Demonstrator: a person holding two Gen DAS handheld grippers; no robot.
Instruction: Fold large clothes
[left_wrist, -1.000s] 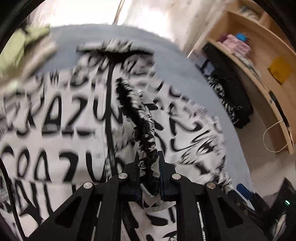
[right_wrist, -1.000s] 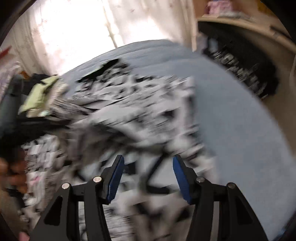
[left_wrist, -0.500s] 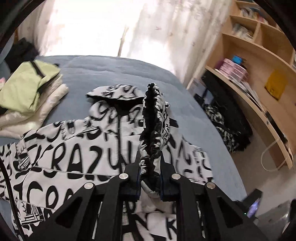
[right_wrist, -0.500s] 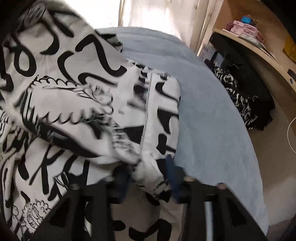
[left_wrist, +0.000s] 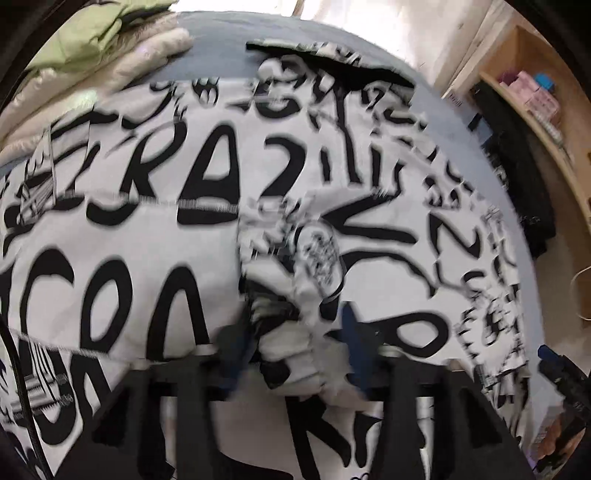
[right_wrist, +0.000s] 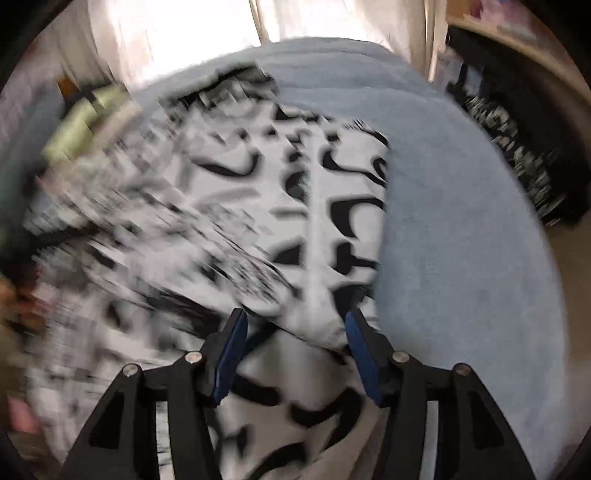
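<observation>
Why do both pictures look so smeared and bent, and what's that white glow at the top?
Left wrist view: motion blur smears the jacket's lettering and the opening left claw; the fisheye lens bows the shelf. Right wrist view: blur is heaviest left, the bed is sharper, and window light washes out the curtain.

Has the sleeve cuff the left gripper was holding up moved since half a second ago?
Yes. The cuff has come down onto the jacket, away from the shelf; the left gripper is opening.
</observation>
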